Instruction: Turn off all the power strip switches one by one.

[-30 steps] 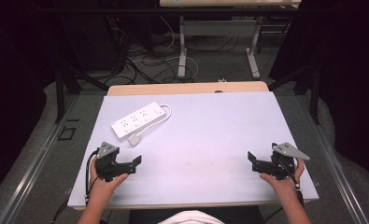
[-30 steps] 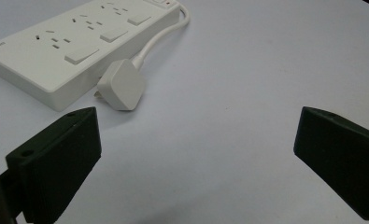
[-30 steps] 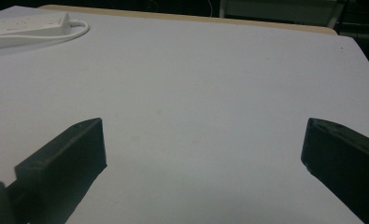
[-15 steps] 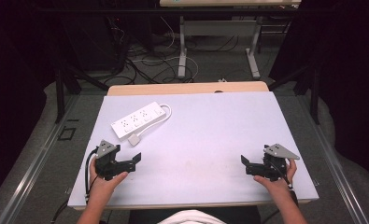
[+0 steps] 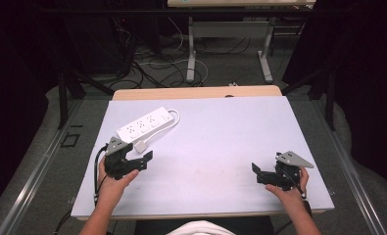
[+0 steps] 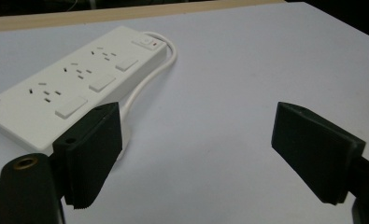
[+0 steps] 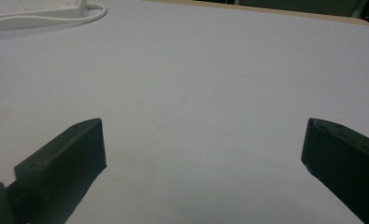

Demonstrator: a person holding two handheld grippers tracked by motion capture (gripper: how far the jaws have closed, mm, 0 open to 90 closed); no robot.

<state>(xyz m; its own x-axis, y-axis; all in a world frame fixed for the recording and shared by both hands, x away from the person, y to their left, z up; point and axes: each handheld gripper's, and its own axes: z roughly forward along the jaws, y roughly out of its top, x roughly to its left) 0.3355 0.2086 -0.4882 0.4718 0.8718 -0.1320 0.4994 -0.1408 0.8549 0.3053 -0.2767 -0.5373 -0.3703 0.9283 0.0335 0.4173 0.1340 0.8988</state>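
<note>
A white power strip with three sockets lies at the table's far left, its cord looped round its far end and its plug beside its near edge. My left gripper is held just short of the plug, open, with nothing between its jaws. In the left gripper view the power strip lies just beyond the left jaw, and the left gripper stands wide open over bare table. My right gripper is at the near right, open and empty, pointing left. In the right gripper view my right gripper faces bare table.
The pale grey table top has a wooden strip along its far edge. Beyond it the floor holds tangled cables and desk legs. The strip's cord shows at the top left of the right gripper view.
My left gripper has moved forward toward the power strip's plug. The right gripper has shifted a little left and nearer. Both stay open.
</note>
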